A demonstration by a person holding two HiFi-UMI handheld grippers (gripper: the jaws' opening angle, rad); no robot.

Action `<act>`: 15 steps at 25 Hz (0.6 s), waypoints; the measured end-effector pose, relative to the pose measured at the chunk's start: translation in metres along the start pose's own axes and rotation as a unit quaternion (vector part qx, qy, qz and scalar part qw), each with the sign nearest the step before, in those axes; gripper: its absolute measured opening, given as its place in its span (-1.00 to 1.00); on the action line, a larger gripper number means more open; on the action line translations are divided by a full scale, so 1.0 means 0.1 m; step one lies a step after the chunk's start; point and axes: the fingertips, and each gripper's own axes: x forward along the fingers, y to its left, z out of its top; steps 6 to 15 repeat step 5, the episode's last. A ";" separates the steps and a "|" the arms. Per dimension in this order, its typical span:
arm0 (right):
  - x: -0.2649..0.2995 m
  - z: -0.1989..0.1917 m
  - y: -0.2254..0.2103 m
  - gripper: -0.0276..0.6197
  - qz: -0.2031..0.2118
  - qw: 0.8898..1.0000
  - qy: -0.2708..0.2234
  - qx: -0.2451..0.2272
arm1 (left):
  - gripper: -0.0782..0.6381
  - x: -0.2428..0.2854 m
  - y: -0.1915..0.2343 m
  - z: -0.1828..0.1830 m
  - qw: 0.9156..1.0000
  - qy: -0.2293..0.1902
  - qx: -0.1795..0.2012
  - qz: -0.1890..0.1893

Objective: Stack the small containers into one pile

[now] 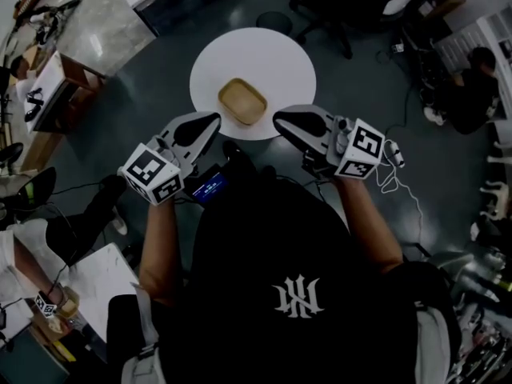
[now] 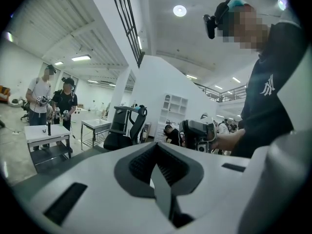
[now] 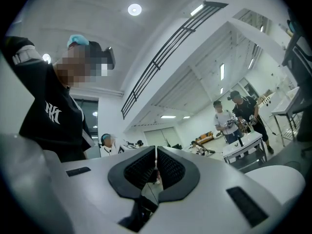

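Head view: tan container [image 1: 242, 101] ahead, midway between left gripper [image 1: 210, 120] and right gripper [image 1: 278, 118]; both closed, empty.

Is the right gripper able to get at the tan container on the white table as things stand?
Probably yes: the right gripper hangs near the tan container, with only bare white table between. Its jaws are shut, so they must open first.

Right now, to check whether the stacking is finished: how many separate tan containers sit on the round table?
1: a tan container near the middle of the white round table. Any others nested inside it cannot be told apart from above.
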 end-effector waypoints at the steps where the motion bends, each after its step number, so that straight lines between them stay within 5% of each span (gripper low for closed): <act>1: 0.00 -0.02 0.00 -0.79 0.000 1.000 0.005 0.001 | -0.77 0.00 -0.01 0.00 1.000 0.000 -0.001 -0.001; 15: 0.07 -0.02 -0.03 -0.79 0.007 1.000 0.015 0.003 | -0.77 0.01 -0.01 0.00 1.000 0.001 0.004 -0.007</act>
